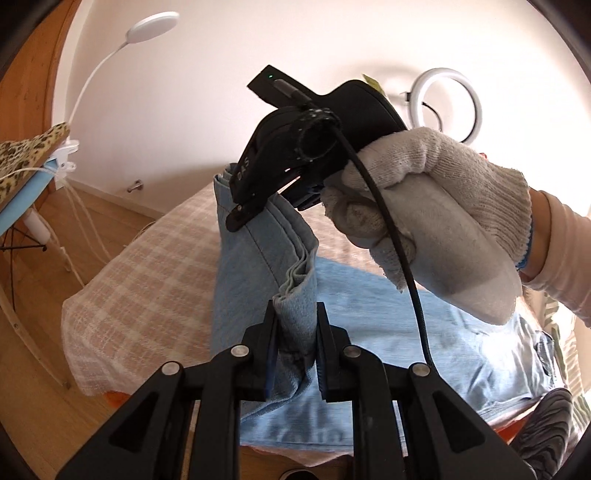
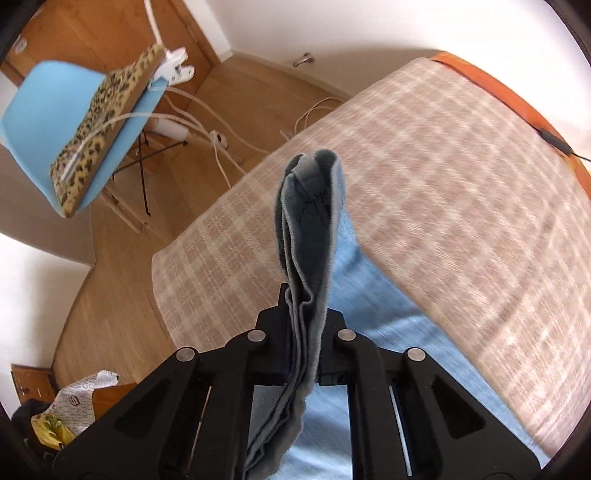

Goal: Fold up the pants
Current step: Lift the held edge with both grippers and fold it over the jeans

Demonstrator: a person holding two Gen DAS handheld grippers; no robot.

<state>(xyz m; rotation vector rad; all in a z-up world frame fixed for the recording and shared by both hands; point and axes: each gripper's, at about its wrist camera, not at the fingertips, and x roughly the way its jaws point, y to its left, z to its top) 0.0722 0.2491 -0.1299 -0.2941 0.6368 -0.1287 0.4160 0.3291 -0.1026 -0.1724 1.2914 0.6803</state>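
Observation:
Light blue denim pants (image 1: 369, 314) lie on a bed with a pink plaid cover (image 1: 147, 280). My left gripper (image 1: 295, 317) is shut on a bunched hem edge of the pants and holds it above the bed. My right gripper (image 1: 251, 206), held by a white-gloved hand (image 1: 436, 221), is shut on the same lifted edge farther along. In the right wrist view, my right gripper (image 2: 304, 317) pinches several layers of the pants (image 2: 310, 229), which stand up between its fingers over the bed (image 2: 443, 184).
A blue chair (image 2: 44, 122) with a leopard-print cushion (image 2: 107, 122) stands left of the bed on the wooden floor, with white cables (image 2: 207, 125) beneath. A white clip lamp (image 1: 151, 27) and a ring light (image 1: 447, 107) stand by the wall. A bag (image 2: 74, 402) lies on the floor.

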